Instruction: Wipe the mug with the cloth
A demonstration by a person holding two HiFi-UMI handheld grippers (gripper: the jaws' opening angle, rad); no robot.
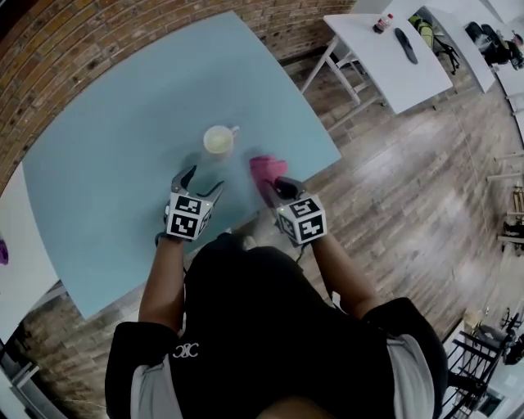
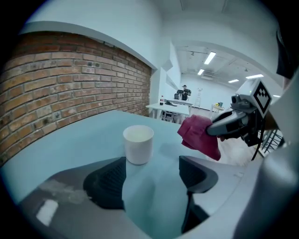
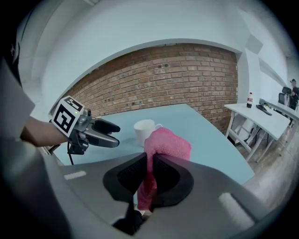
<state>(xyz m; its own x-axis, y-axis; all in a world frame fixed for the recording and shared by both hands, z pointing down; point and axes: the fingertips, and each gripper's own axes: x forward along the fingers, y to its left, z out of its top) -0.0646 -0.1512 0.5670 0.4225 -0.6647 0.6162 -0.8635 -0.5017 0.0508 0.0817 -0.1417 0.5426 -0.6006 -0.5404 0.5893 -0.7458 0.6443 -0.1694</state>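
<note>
Light blue tabletop (image 1: 98,180) by a brick wall (image 2: 70,84). Right gripper (image 3: 150,172) jaws clamped on a pink terry cloth (image 3: 166,144) above the tabletop's near edge. Left gripper (image 2: 153,179) jaws apart, empty. White ceramic mug (image 2: 138,144) stands upright just ahead, inward from that edge.

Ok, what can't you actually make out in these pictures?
Handle of the mug: left gripper view, hidden behind the mug's own body.
Mug's lower right side: right gripper view, covered by the pink cloth.
Mug's inside: head view, too small to tell clean from dirty.
Label of the bottle: head view, too small to read.
</note>
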